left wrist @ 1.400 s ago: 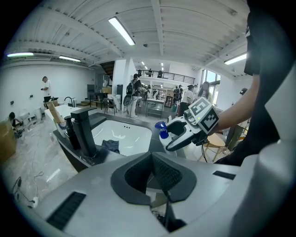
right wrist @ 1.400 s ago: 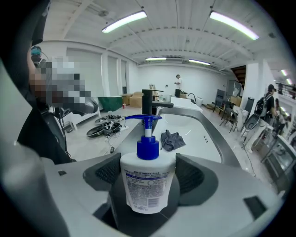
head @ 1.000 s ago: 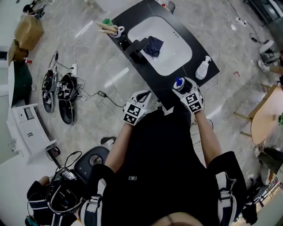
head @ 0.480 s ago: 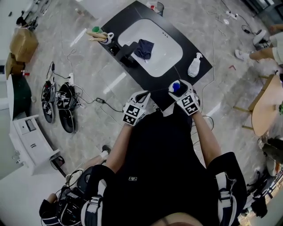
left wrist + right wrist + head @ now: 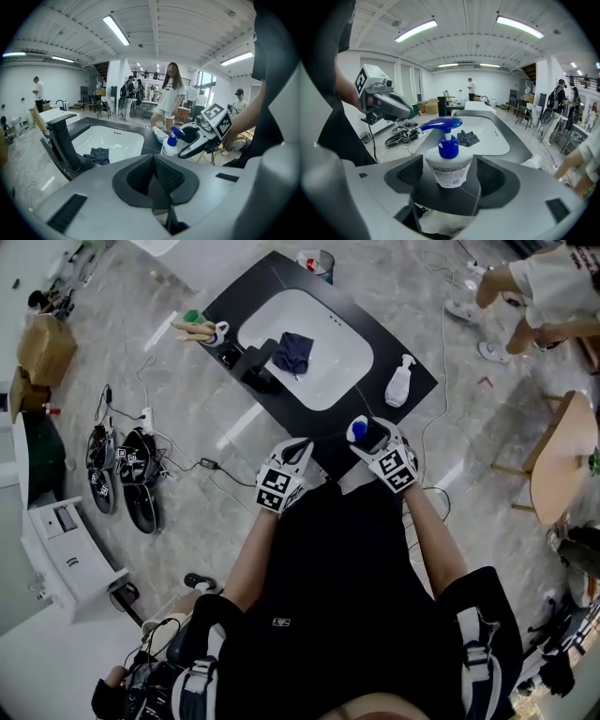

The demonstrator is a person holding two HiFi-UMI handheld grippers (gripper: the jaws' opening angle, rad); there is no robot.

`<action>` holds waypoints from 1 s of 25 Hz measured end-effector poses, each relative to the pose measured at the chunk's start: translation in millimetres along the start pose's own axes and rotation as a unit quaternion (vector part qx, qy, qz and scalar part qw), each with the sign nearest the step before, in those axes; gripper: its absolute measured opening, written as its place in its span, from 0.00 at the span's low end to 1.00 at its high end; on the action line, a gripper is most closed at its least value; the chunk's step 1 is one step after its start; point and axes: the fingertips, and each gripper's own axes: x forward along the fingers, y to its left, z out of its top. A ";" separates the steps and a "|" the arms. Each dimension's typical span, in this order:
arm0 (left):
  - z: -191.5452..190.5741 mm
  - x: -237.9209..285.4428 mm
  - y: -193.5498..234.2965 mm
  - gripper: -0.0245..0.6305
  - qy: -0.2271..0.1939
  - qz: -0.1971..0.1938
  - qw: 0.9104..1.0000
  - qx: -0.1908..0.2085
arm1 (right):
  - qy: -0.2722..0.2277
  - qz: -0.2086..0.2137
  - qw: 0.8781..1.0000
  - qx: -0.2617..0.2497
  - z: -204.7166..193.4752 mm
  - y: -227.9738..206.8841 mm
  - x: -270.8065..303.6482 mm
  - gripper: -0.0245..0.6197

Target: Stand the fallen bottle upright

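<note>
In the head view the table has slid farther off since a second ago; the white bottle looks to lie on its side there, past the right gripper (the nearer one). Left gripper view: the left gripper is pressed together, empty. Right gripper view: the right one pinches an upright pump bottle.

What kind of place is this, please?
Probably a large open workshop or lab hall, not a home: a freestanding black counter with a white basin, loose cables on the stone floor, and strip lights overhead.
</note>
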 end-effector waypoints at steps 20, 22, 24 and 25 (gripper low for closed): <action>141.0 72.1 -34.2 0.06 -0.088 0.125 0.988 0.009 | 0.012 0.064 0.998 0.011 -71.2 -114.4 -85.8 0.65; 151.2 83.8 -41.7 0.06 -0.091 0.141 0.986 0.001 | 0.009 0.075 0.997 -0.002 -74.2 -133.9 -94.8 0.58; 160.2 92.2 -51.9 0.06 -0.093 0.154 0.984 -0.002 | 0.005 0.084 0.996 -0.004 -76.8 -154.8 -103.6 0.35; 163.4 94.8 -57.9 0.06 -0.093 0.160 0.983 -0.003 | 0.004 0.089 0.996 -0.004 -78.3 -162.7 -107.5 0.25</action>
